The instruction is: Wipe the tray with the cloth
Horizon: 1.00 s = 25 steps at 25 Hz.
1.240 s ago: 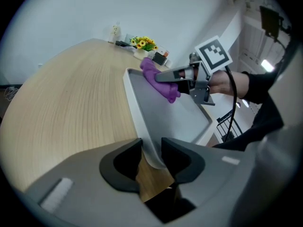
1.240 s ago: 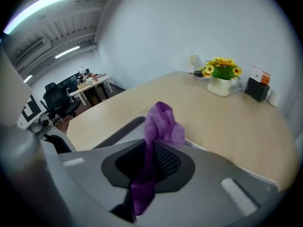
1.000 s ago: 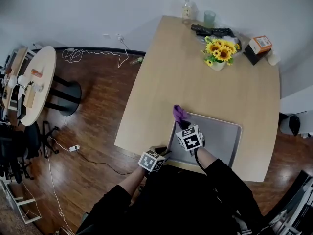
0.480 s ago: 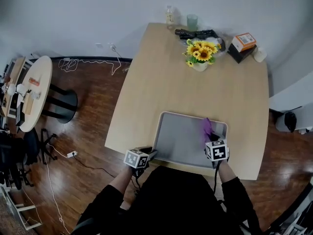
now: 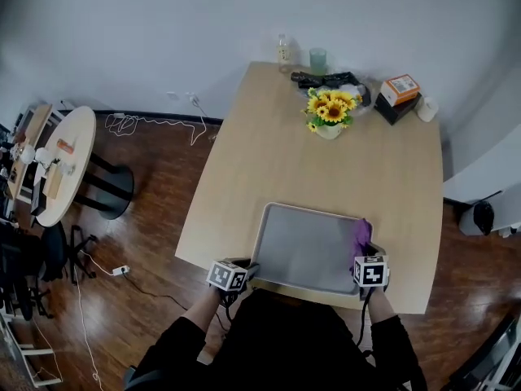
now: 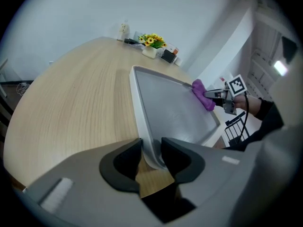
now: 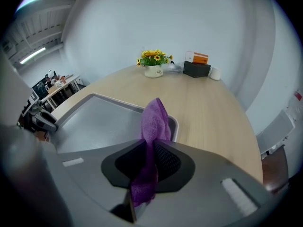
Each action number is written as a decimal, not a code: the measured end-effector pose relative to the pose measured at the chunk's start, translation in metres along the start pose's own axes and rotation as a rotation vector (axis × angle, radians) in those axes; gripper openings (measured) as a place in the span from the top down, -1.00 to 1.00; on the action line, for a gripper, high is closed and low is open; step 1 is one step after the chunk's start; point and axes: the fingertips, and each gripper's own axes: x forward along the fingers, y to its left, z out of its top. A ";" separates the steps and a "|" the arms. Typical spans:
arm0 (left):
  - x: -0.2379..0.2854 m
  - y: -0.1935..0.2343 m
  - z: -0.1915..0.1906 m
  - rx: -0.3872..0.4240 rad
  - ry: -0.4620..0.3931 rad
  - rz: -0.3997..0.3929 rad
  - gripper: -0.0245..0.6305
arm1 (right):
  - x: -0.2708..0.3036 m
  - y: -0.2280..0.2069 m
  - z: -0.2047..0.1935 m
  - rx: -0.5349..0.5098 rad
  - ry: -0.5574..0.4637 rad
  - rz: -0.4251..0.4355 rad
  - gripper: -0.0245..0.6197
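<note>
1. Cloth (image 7: 154,122): a soft, napped purple fabric gathered into a narrow upright fold. It is pinched between the jaws of the right gripper (image 7: 150,148), which are closed on it. A tuft projects ahead of the jaw tips and a shorter tail hangs behind them.
2. Tray (image 6: 175,112): a shallow grey rectangle with a smooth matt floor, a raised rolled rim and rounded corners. The cloth's projecting tuft is seen just inside a rounded corner on the tray's right side, close against the rim.
3. Left gripper (image 6: 151,148): its dark, curved jaws are clamped on the tray's rim at the near left corner, one jaw outside the rim and one inside. The tray floor stretches away ahead of these jaws, with the cloth at its far side.
4. Pose: both grippers are held tilted steeply downward with their marker cubes uppermost. The arms are clad in black sleeves (image 5: 383,340). The two grippers are set well apart, at opposite near corners of the tray.
5. Table (image 5: 277,161): a pale top with fine wood grain and a rounded outline. The tray lies flat on it under both pairs of jaws.
6. Well ahead of the jaws, at the table's far end, are shown sunflowers (image 5: 328,108) in a white pot, an orange box (image 5: 402,85), a clear bottle (image 5: 282,51) and a greenish glass (image 5: 318,59).
</note>
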 end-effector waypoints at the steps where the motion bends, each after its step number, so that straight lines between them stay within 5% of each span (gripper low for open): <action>1: 0.000 0.000 0.000 -0.003 -0.010 -0.011 0.57 | 0.002 0.010 0.003 -0.006 -0.001 -0.005 0.77; 8: 0.000 -0.001 0.006 0.044 0.003 -0.080 0.56 | 0.039 0.157 0.054 -0.062 -0.066 0.106 0.77; 16: 0.005 -0.004 0.003 0.074 0.081 -0.134 0.52 | 0.057 0.316 0.076 -0.269 -0.104 0.397 0.77; 20: 0.004 -0.001 0.003 0.056 0.062 -0.121 0.53 | 0.054 0.288 0.073 -0.278 -0.099 0.365 0.77; 25: 0.000 -0.003 0.008 0.035 0.020 -0.118 0.53 | 0.030 0.157 0.040 -0.139 -0.067 0.215 0.77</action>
